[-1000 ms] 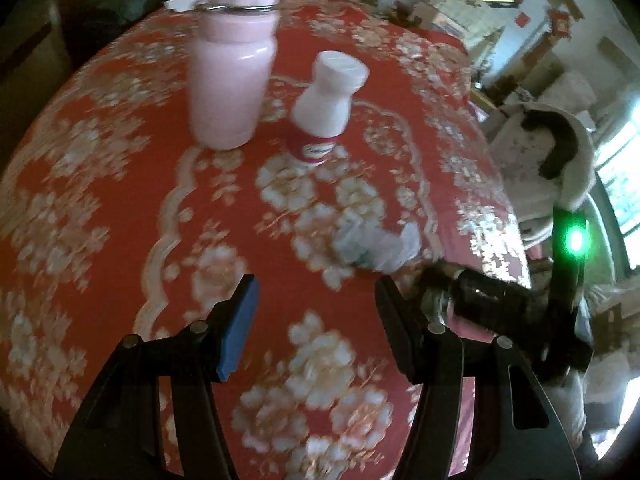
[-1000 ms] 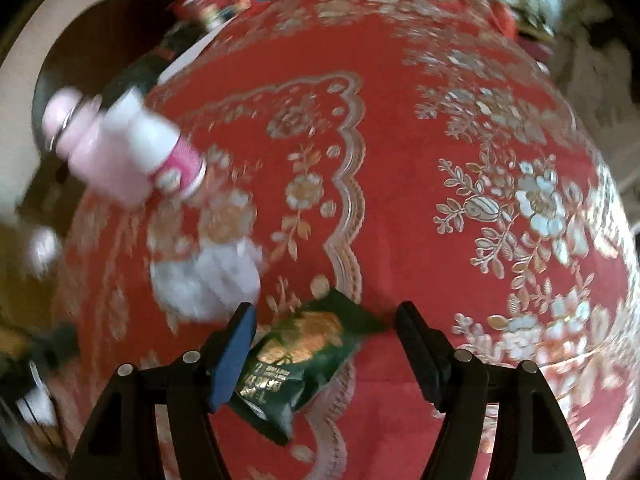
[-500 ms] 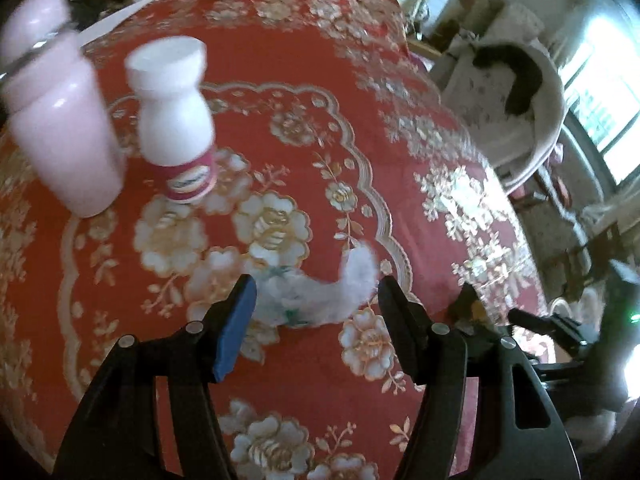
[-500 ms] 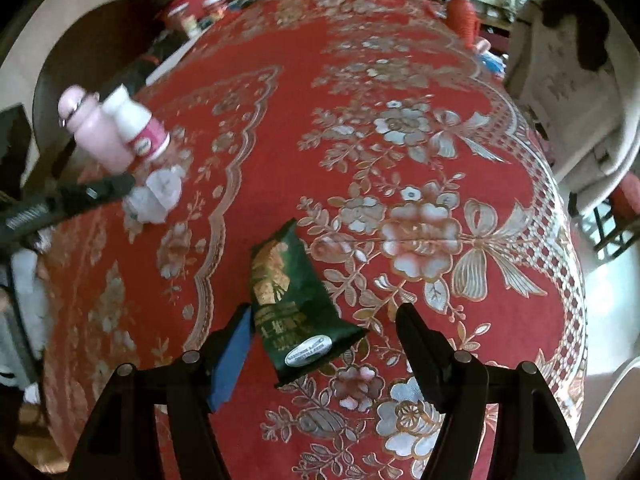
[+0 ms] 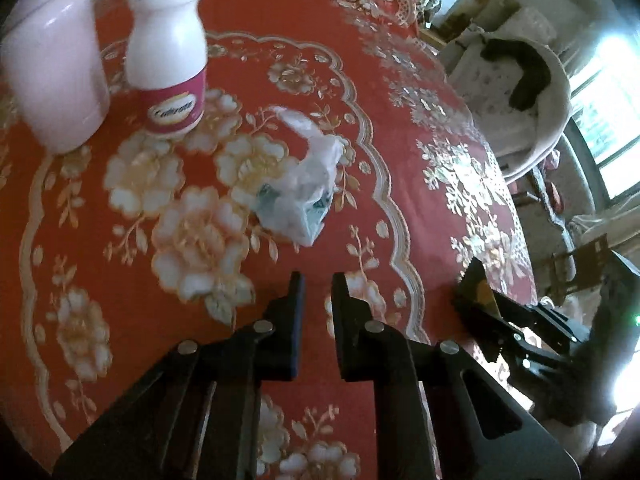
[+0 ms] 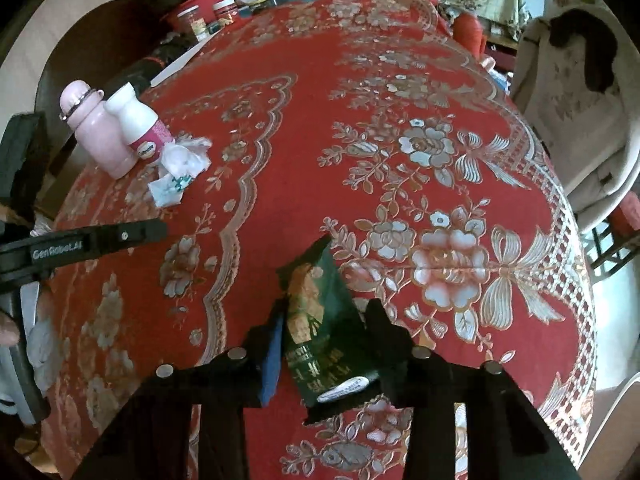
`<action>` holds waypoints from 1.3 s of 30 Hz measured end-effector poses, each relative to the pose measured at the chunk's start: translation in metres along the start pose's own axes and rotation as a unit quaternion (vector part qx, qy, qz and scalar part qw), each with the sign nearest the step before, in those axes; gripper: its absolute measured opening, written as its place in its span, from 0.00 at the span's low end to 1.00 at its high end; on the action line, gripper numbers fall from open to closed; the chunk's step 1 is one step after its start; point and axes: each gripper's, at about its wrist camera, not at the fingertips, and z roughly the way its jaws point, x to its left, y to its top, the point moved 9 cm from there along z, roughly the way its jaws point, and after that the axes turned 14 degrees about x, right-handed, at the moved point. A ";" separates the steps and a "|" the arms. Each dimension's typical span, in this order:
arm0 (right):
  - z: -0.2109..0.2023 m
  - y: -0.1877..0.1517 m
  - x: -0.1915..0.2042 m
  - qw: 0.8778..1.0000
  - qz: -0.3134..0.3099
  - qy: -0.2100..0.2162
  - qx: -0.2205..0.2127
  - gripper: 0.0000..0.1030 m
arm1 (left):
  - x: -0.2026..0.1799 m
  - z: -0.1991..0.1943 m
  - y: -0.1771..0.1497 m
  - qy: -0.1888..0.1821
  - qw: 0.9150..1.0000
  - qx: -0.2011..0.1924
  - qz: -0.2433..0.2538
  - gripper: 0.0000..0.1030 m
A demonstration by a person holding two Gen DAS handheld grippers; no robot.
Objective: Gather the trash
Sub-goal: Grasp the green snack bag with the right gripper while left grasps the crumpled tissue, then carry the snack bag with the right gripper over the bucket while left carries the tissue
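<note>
A crumpled white plastic wrapper point(image 5: 304, 184) lies on the red flowered tablecloth point(image 5: 120, 280), just beyond my left gripper point(image 5: 316, 288). The left jaws stand nearly closed with a narrow gap and hold nothing. The wrapper also shows in the right wrist view point(image 6: 180, 168), far left. My right gripper point(image 6: 324, 320) is closed on a dark green snack packet point(image 6: 320, 320) that sticks out forward between the fingers. The right gripper and packet show at the right edge of the left wrist view point(image 5: 500, 320).
A pink bottle point(image 5: 52, 68) and a white pill bottle with a pink label point(image 5: 168, 48) stand just behind the wrapper. Jars and clutter point(image 6: 224, 4) sit at the table's far end. A white chair with a dark item point(image 5: 516, 72) stands beside the table.
My left jaws have closed from wide open to nearly shut, behind the wrapper and empty. My right jaws have closed onto the green packet. The left camera has moved closer to the bottles.
</note>
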 end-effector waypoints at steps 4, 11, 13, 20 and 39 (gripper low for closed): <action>-0.007 -0.008 0.001 1.000 0.006 0.008 -0.002 0.33 | -0.003 -0.022 -0.004 0.003 1.000 -0.025 -0.001 0.11; -0.016 -0.013 -0.001 1.000 0.020 0.017 -0.012 0.33 | -0.007 -0.036 0.030 -0.010 0.997 -0.068 -0.028 0.58; -0.017 -0.016 -0.003 0.999 0.024 0.018 -0.013 0.33 | -0.008 -0.028 0.044 0.000 0.997 -0.071 -0.028 0.58; -0.023 -0.028 -0.002 0.999 0.030 0.023 -0.019 0.33 | -0.005 0.006 0.060 0.035 0.998 -0.044 -0.020 0.20; -0.059 -0.080 -0.001 0.996 0.037 0.067 -0.035 0.33 | -0.070 -0.021 -0.091 0.024 0.999 -0.028 0.012 0.13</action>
